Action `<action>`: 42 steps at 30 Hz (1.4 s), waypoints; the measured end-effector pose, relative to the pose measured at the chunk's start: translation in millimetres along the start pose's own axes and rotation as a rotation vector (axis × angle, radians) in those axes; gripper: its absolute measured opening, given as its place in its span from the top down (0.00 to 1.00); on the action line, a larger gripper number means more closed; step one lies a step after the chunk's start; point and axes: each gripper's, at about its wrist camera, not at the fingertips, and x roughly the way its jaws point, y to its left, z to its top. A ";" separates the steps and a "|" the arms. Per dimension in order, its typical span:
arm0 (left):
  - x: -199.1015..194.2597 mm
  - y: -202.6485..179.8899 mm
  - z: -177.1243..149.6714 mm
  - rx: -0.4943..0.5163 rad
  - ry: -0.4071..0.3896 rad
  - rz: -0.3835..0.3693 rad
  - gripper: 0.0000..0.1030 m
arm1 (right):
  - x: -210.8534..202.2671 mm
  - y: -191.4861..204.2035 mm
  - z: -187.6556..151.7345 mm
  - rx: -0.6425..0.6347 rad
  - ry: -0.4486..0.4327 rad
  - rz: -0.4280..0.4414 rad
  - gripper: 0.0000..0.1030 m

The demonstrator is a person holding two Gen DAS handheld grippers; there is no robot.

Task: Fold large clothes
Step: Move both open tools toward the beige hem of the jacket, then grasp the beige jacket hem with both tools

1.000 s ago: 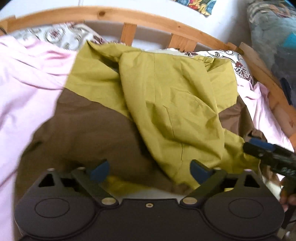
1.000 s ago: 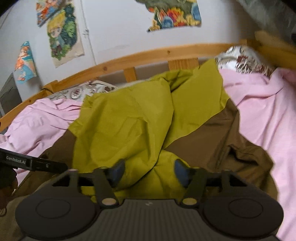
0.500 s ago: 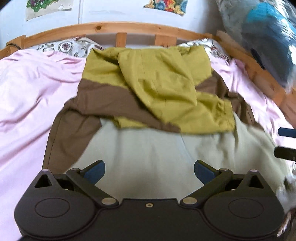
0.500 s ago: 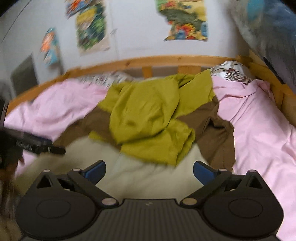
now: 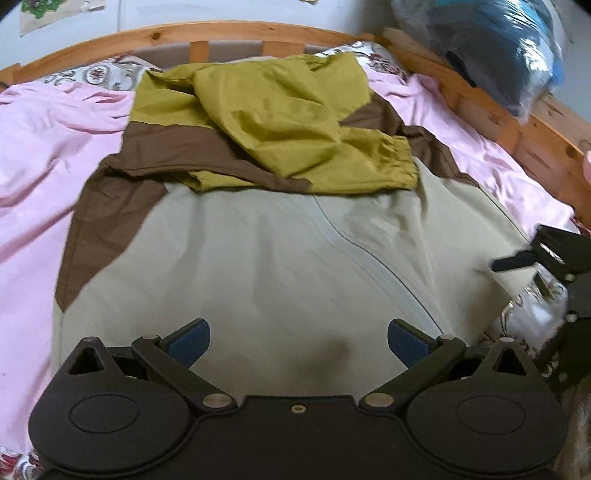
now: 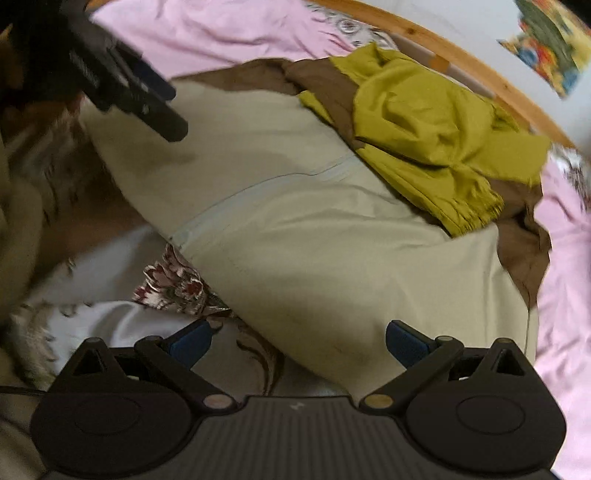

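Before you lies a garment [image 5: 280, 258] in three colour blocks: pale beige nearest, a brown band, olive-yellow at the far end. The sheet [image 5: 44, 155] beneath it is plain pink. The pillow [image 5: 92, 74] is white with dark red floral medallions. The bed frame [image 5: 221, 31] is honey-coloured wood. Your tongs are black with blue pads [image 5: 190, 341].

A pink sheet [image 5: 44, 155] covers the bed inside a wooden bed frame [image 5: 236, 31], with a floral pillow [image 5: 92, 74] at the far left and a plastic-wrapped bundle [image 5: 495, 48] at the far right.
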 end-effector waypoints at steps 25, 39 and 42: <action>18.4 -48.3 -6.3 0.294 0.012 0.034 0.09 | -16.9 -93.3 -7.5 0.532 -0.413 -0.069 0.07; -29.9 22.5 0.7 0.190 -0.015 0.344 0.38 | -30.8 -94.5 -16.0 0.575 -0.474 -0.253 0.12; -39.5 40.4 7.4 0.125 -0.029 0.360 0.49 | -33.6 -100.8 -20.7 0.612 -0.474 -0.317 0.19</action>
